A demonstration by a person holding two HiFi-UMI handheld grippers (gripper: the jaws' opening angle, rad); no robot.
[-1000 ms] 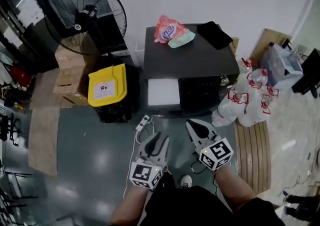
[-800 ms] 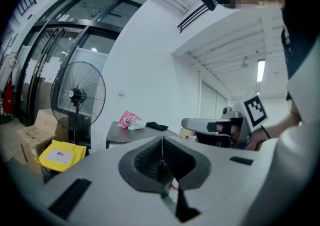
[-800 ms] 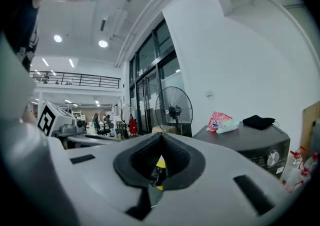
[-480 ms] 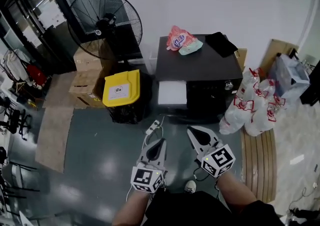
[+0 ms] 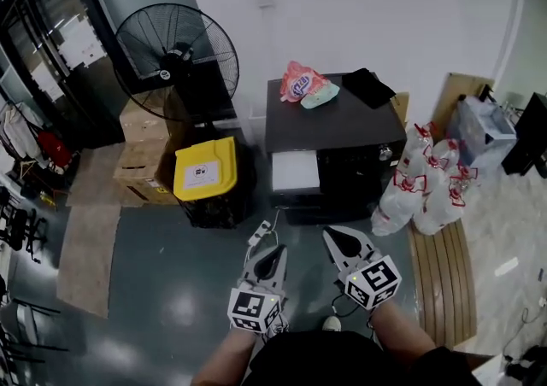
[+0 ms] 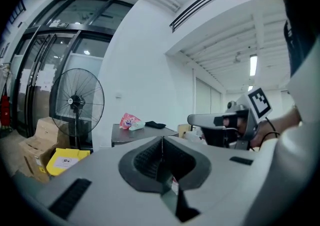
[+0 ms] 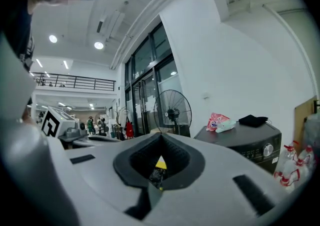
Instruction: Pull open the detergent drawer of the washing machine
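Observation:
The dark washing machine [image 5: 335, 124] stands against the white wall. Its white detergent drawer [image 5: 295, 171] juts out of the front at the left. My left gripper [image 5: 275, 253] and right gripper [image 5: 337, 236] hover side by side over the grey floor, well short of the machine and pointing toward it. Both are shut with nothing between the jaws. In the left gripper view the shut left gripper [image 6: 161, 142] points at the machine [image 6: 137, 134], with the right gripper [image 6: 220, 120] beside it. The right gripper view shows the shut right gripper [image 7: 161, 137] and the machine [image 7: 250, 137] to its right.
A pink bag [image 5: 301, 84] and a black cloth [image 5: 369, 85] lie on the machine. A standing fan [image 5: 175, 60], a yellow-lidded bin [image 5: 205, 169] and cardboard boxes [image 5: 141, 149] are at its left. White tied bags [image 5: 427, 184] and wooden slats [image 5: 440, 273] are at its right. A power strip [image 5: 261, 231] lies in front.
The left gripper's jaws, slightly apart a second ago, have shut. Both grippers and the person have drawn back from the machine, which now looks farther off.

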